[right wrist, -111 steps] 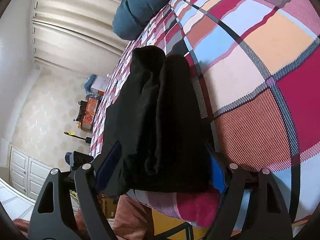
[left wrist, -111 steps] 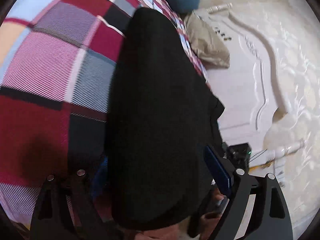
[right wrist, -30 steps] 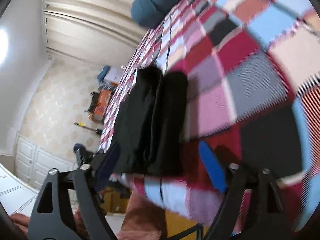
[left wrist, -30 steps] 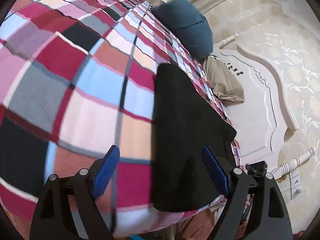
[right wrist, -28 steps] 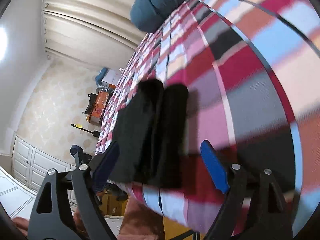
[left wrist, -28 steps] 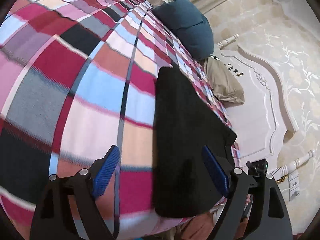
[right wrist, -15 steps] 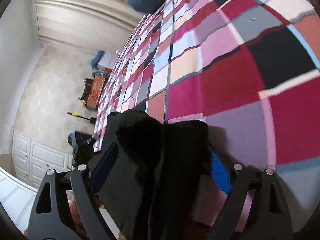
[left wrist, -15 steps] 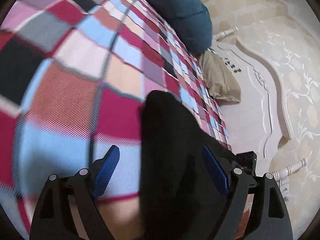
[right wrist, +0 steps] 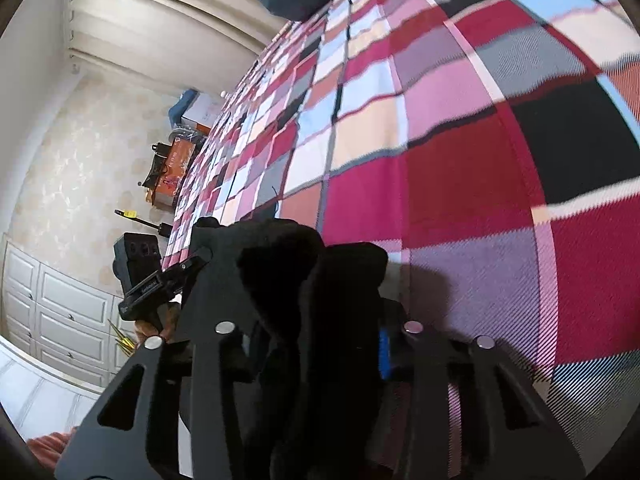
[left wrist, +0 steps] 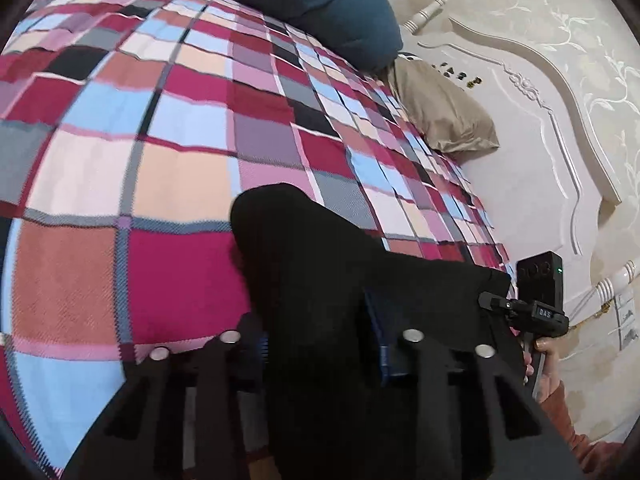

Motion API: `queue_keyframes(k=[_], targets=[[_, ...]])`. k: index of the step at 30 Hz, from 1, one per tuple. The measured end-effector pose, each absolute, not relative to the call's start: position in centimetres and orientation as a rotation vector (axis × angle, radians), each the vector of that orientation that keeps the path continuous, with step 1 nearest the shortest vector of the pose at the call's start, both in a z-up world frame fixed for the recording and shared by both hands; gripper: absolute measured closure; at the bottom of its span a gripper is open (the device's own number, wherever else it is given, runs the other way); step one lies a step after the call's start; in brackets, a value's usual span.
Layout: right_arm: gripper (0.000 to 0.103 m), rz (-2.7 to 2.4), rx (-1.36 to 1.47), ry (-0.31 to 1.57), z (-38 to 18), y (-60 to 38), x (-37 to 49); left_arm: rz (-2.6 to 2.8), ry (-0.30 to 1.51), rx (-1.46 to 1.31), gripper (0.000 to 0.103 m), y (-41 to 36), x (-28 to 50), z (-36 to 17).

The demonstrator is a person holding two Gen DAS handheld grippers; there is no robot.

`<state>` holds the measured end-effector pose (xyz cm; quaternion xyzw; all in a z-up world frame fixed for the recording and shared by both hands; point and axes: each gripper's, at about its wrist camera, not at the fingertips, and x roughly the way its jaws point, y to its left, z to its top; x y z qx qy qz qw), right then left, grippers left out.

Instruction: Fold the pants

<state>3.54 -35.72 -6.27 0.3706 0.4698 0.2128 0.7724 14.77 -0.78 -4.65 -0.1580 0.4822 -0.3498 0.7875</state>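
Observation:
The black pants [left wrist: 320, 264] lie folded near the bed's edge on the plaid blanket [left wrist: 140, 168]. My left gripper [left wrist: 320, 344] has closed on one end of the folded pants, and the cloth bunches up between its fingers. In the right wrist view the pants [right wrist: 288, 264] hump up in thick folds, and my right gripper [right wrist: 316, 344] is shut on their other end. The blue pads are mostly hidden by the cloth. Each view shows the other gripper held by a hand at the pants' far side.
A dark blue pillow [left wrist: 328, 4] and a tan pillow [left wrist: 440, 116] lie by the white headboard [left wrist: 532, 152]. Beyond the bed's far edge are an orange box [right wrist: 172, 168], white cabinets [right wrist: 52, 312] and curtains [right wrist: 160, 20].
Both grippers stood open around the pants' ends half a second ago. Now both have closed on the cloth, and the pants are bunched up higher off the blanket.

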Motion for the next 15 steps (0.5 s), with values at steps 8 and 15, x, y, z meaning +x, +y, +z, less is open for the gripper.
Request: queue_keyframes(k=[8, 15], targets=[[0.069, 0.486, 0.780, 0.985, -4.9, -34.6, 6.1, -0.649, 0.974, -0.216, 0.074, -0.5, 15.2, -2.9], [0.069, 0.504, 0.781, 0.980, -4.6, -33.3, 9.6, -0.587, 0.956, -0.210, 0.075, 0.4, 17.9, -2.1]])
